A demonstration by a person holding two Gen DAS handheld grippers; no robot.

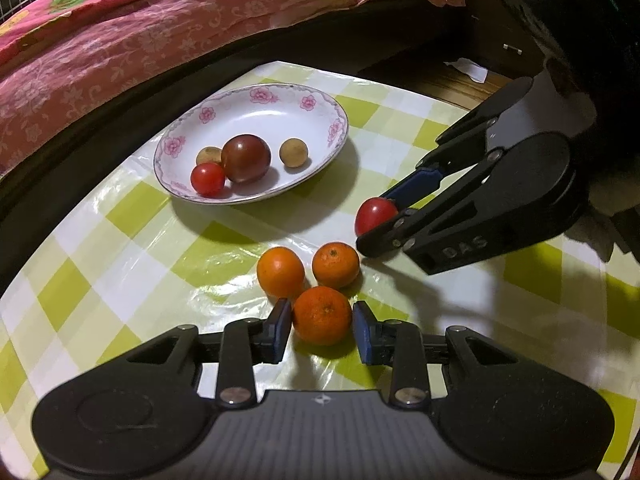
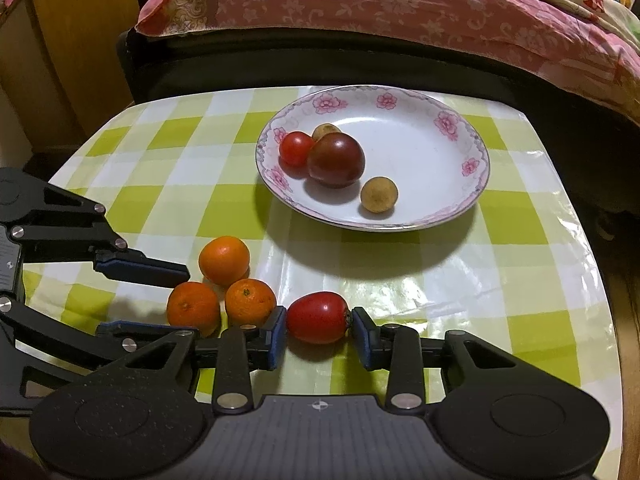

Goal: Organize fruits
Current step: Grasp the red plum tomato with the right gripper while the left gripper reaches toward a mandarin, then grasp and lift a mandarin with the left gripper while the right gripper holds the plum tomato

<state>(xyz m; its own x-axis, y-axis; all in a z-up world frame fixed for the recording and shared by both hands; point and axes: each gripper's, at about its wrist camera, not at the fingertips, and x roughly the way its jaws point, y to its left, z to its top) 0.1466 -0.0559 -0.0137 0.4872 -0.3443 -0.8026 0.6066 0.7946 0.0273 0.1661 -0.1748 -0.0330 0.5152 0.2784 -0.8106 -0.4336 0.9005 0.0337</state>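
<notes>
Both grippers work at once: the left gripper [image 1: 322, 330] has its fingers closed around the nearest orange [image 1: 322, 315], seemingly touching, while the right gripper [image 2: 319, 330] pinches a red tomato [image 2: 318, 317] on the bench [image 2: 520, 320], presumably bound for the plate [image 2: 440, 216]

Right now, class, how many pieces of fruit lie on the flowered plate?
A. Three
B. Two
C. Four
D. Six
C: the plate holds a small red tomato, a large dark tomato and two tan round fruits; the oranges lie on the tablecloth.
</notes>
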